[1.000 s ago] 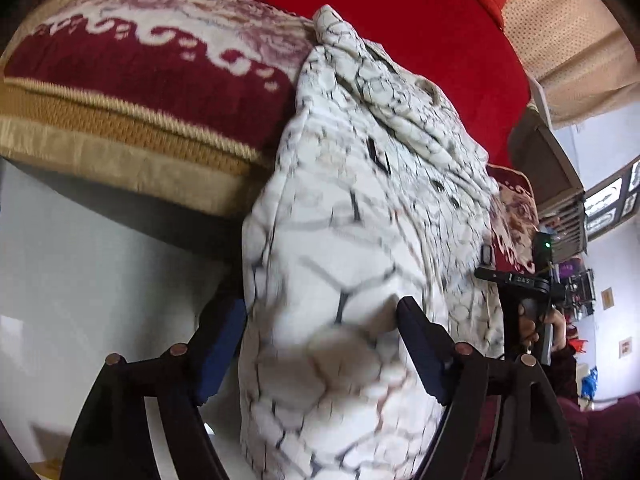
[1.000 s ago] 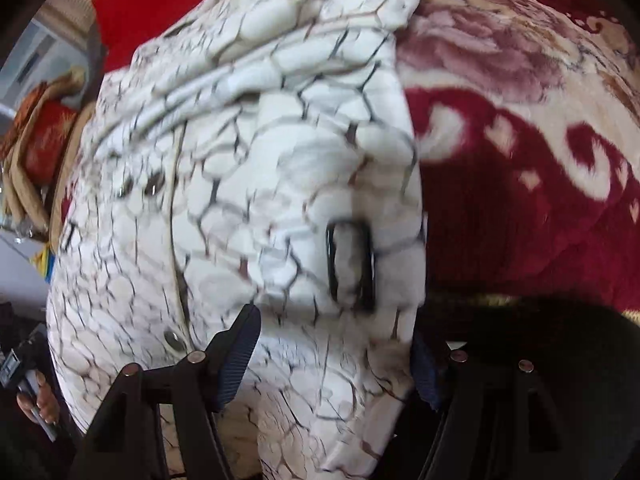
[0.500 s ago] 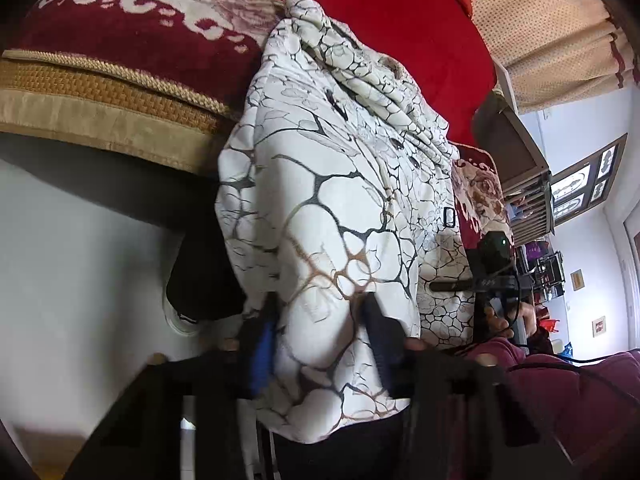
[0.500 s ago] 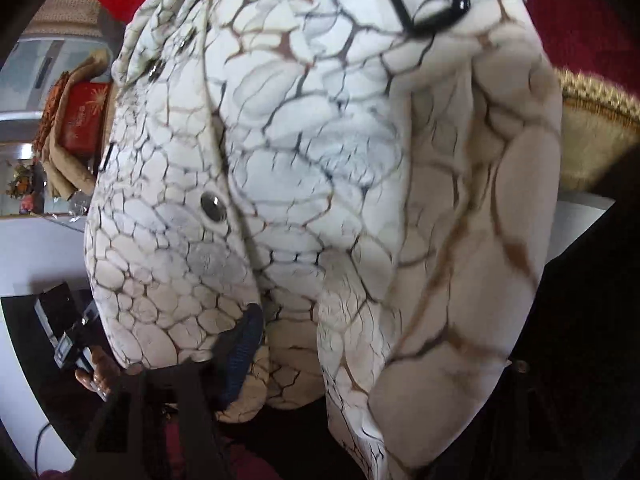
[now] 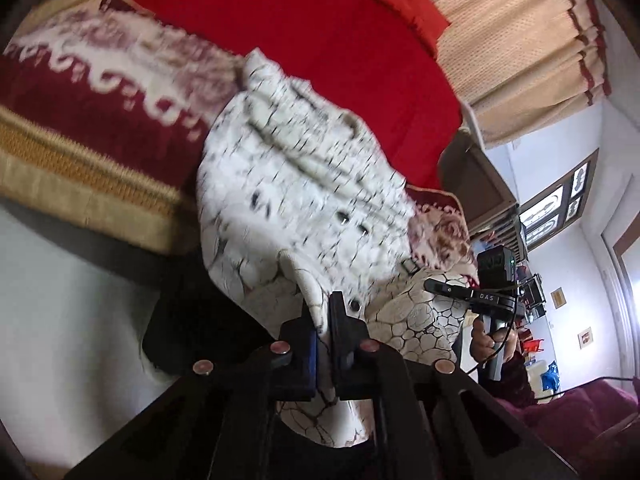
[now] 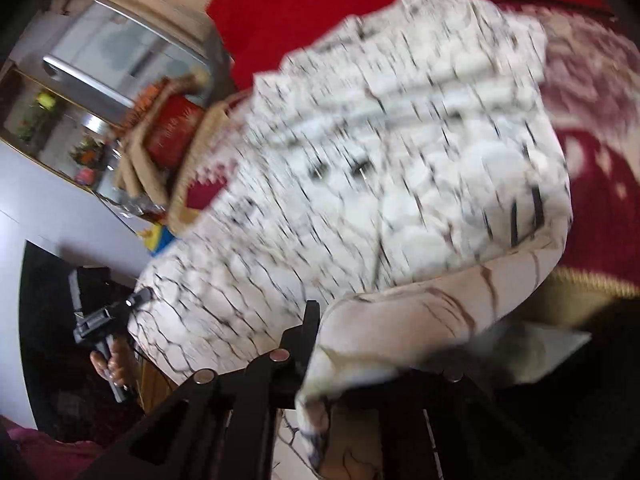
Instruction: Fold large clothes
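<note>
A white jacket (image 5: 300,184) with a dark crackle print and metal snaps hangs off the bed's edge, blurred by motion. My left gripper (image 5: 324,320) pinches a fold of its lower hem, jaws closing tight with the pads pressing the cloth. In the right wrist view the same jacket (image 6: 400,160) fills the frame. My right gripper (image 6: 320,340) is shut on another bunch of hem that drapes over and hides its right finger. Each view shows the other gripper: the right gripper (image 5: 432,285) and the left gripper (image 6: 138,300), each at the jacket's edge.
The bed carries a red sheet (image 5: 320,40) and a maroon floral blanket (image 5: 100,92) with a gold border. A beige curtain (image 5: 520,40) hangs behind it. A hand (image 5: 484,340) holds the right gripper's handle. A shelf with ornaments (image 6: 80,120) stands beside the bed.
Both grippers went from open around the hem to shut on it. Both have lifted and pulled back, and the jacket's lower part has risen with them.
</note>
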### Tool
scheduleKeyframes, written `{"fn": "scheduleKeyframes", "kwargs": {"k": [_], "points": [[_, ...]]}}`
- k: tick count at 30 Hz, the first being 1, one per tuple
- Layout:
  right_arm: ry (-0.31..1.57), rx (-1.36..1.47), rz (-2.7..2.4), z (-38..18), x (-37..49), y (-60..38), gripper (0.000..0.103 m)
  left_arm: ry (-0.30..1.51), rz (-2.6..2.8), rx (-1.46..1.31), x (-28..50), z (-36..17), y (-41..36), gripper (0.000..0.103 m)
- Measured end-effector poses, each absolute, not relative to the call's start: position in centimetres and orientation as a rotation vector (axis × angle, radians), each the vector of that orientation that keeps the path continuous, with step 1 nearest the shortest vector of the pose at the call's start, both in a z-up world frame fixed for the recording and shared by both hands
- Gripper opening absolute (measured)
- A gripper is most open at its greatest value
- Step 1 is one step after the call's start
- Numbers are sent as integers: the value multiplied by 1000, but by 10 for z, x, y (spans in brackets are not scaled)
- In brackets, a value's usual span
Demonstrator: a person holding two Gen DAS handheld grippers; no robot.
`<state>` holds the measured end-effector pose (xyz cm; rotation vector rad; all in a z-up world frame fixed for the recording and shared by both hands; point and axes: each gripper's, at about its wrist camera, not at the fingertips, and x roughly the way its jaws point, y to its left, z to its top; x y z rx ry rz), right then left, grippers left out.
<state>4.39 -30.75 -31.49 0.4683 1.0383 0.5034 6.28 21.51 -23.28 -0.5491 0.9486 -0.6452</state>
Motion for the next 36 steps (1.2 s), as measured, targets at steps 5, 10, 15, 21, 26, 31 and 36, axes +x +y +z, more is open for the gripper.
{"fn": "scheduleKeyframes", "kwargs": {"k": [5, 10, 15, 21, 26, 31, 36], "points": [[931, 498, 541, -281, 65, -322, 9, 902, -665, -517, 88, -204, 204, 5], [799, 534, 528, -241, 87, -348, 9, 824, -644, -506, 130, -173, 207, 2], [616, 652, 451, -199, 135, -402, 9, 756, -551, -516, 200, -149, 223, 2], [672, 698, 402, -201, 179, -424, 13, 1010, -503, -495, 238, -193, 215, 3], [873, 639, 403, -248, 171, -405, 14, 1144, -448, -453, 180, -237, 220, 67], [997, 578, 350, -290, 138, -393, 16, 1170, -475, -522, 116, -251, 223, 80], [1083, 561, 265, -326, 101, -391, 78, 1186, -509, -554, 80, -255, 202, 80]]}}
